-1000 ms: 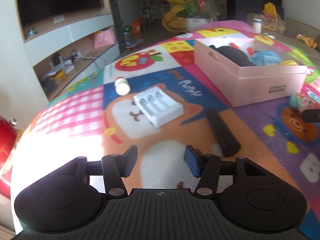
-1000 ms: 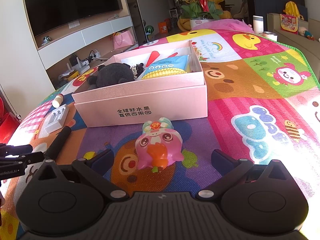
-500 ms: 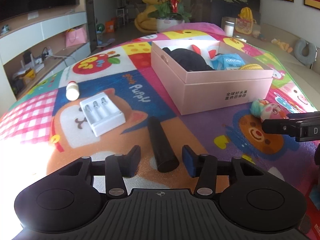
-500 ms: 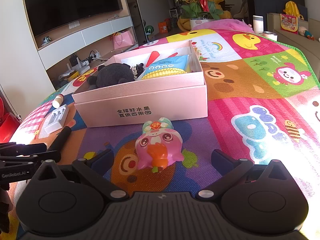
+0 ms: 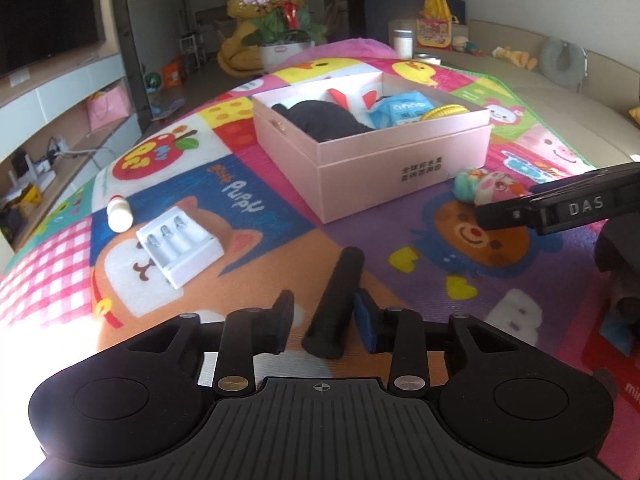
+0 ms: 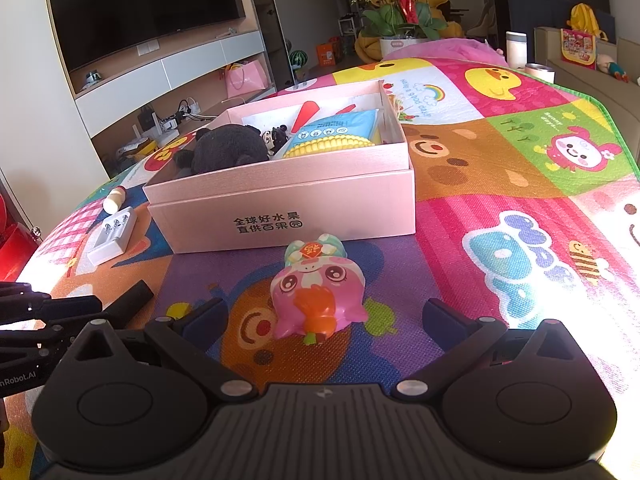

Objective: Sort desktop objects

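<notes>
A black cylinder (image 5: pixel 336 300) lies on the colourful mat between the fingers of my left gripper (image 5: pixel 324 320), which is open around its near end; the right pad touches it, the left pad stands apart. It also shows in the right wrist view (image 6: pixel 130 300). My right gripper (image 6: pixel 324 316) is open wide, with a pink pig toy (image 6: pixel 316 296) between its fingers, untouched. The open pink box (image 6: pixel 288 204) holds a black plush (image 6: pixel 228 152), a blue packet and a toy corn.
A white battery charger (image 5: pixel 180 246) and a small white bottle (image 5: pixel 119 214) lie left of the box (image 5: pixel 400 164). The pig toy (image 5: pixel 486 186) lies near the right gripper's finger (image 5: pixel 560 208). A sofa runs along the right, shelves on the left.
My left gripper has swung right and moved forward so the black cylinder now lies between its fingers. My right gripper and the pig toy have stayed in place.
</notes>
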`<state>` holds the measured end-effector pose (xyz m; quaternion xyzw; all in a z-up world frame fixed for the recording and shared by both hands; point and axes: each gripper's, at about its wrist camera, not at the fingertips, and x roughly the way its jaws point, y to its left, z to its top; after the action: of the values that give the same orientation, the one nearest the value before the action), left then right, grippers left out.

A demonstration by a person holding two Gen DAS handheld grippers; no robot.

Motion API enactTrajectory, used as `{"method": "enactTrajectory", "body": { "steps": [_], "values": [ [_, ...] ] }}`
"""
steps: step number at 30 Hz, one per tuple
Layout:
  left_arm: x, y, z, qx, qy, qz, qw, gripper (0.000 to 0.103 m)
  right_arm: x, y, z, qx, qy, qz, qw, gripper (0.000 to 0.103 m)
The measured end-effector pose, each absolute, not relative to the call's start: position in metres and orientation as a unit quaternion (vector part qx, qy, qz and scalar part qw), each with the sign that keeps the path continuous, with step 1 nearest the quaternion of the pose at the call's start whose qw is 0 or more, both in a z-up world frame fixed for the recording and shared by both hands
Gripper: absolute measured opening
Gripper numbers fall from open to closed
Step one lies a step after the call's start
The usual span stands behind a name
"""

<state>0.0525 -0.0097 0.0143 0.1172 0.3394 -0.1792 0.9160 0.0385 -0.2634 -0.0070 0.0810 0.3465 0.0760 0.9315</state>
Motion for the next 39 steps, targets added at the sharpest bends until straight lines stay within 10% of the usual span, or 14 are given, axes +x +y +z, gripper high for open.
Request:
{"method": "enactTrajectory", "body": {
  "steps": [20,39],
  "values": [
    [0.084,0.02,0.026,0.035,0.321,-0.117,0.939,0.095,0.039,-0.262,-0.009,0.069,0.351,0.072,0.931,0.103],
    [0.131,-0.004,0.014,0.078,0.295,-0.164,0.938,0.088,0.039,-0.261,-0.008,0.069,0.352,0.072,0.931,0.103]
  ]
}}
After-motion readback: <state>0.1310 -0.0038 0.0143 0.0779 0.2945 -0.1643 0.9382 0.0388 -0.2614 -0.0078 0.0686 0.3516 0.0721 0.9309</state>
